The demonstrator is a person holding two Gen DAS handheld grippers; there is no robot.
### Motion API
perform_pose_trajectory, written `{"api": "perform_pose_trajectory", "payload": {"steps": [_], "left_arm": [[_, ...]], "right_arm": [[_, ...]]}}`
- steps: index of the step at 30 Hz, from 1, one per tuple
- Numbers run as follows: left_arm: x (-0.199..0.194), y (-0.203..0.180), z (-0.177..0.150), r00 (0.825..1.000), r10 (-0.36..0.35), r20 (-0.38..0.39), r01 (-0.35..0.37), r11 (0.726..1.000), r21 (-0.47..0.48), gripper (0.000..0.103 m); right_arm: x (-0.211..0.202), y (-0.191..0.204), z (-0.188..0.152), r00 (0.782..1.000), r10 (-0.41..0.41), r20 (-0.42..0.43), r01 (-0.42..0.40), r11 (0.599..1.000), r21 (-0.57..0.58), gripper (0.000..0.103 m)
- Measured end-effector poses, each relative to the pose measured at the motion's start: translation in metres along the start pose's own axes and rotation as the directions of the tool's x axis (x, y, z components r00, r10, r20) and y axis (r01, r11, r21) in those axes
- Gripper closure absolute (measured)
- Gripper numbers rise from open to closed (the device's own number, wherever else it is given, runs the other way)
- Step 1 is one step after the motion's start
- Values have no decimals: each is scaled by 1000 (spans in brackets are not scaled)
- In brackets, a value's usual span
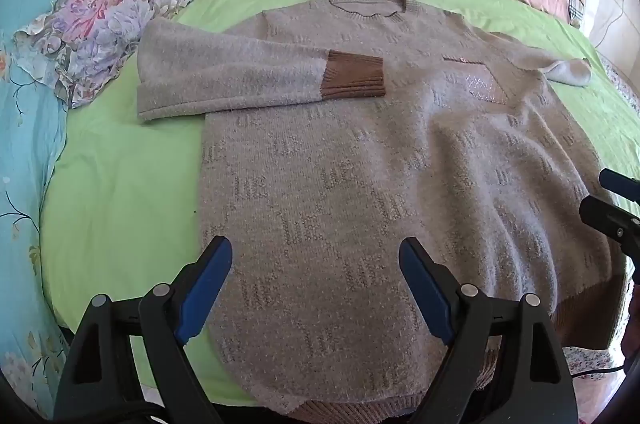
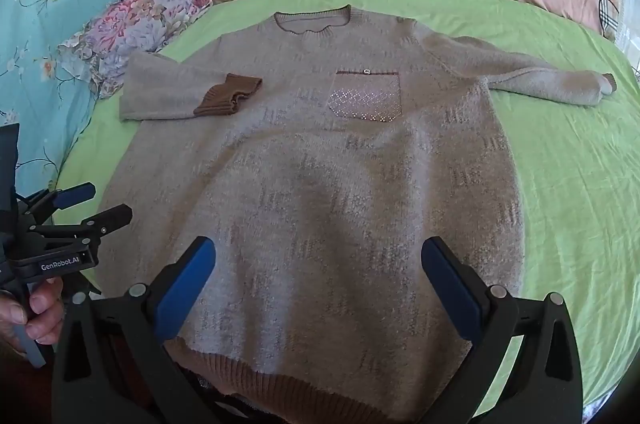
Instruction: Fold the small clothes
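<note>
Green sheet [image 2: 560,183] on bed | sweater [image 2: 320,191] flat, centre | sleeve at 9 o'clock [image 2: 172,95] folded in | sleeve at 2 o'clock [image 2: 552,83] still out: fold yours next | left gripper [image 1: 316,288], right gripper [image 2: 318,288] both spread, empty.

Left claw [image 1: 316,284] and right claw [image 2: 318,284] both agape, empty, side by side, level.

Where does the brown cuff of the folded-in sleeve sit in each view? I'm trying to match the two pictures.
Left wrist: brown cuff left of centre, upper half, on the sweater's chest.
Right wrist: brown cuff farther left, upper half.
Shared landmark: the sparkly chest pocket, right of the cuff in both.
</note>
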State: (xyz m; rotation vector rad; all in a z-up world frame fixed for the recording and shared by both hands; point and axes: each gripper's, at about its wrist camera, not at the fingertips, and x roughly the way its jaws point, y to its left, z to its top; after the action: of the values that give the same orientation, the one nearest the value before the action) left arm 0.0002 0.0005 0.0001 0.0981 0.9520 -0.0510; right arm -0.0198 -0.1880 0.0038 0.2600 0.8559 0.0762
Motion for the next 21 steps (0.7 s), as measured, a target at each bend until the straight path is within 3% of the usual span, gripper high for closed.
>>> {"api": "perform_pose_trajectory", "payload": {"steps": [21], "left_arm": [[-11, 0, -1, 998, -40, 55, 42, 999, -30, 17]], "right_arm": [[7, 1, -1, 998, 46, 33, -47, 998, 44, 0]]}}
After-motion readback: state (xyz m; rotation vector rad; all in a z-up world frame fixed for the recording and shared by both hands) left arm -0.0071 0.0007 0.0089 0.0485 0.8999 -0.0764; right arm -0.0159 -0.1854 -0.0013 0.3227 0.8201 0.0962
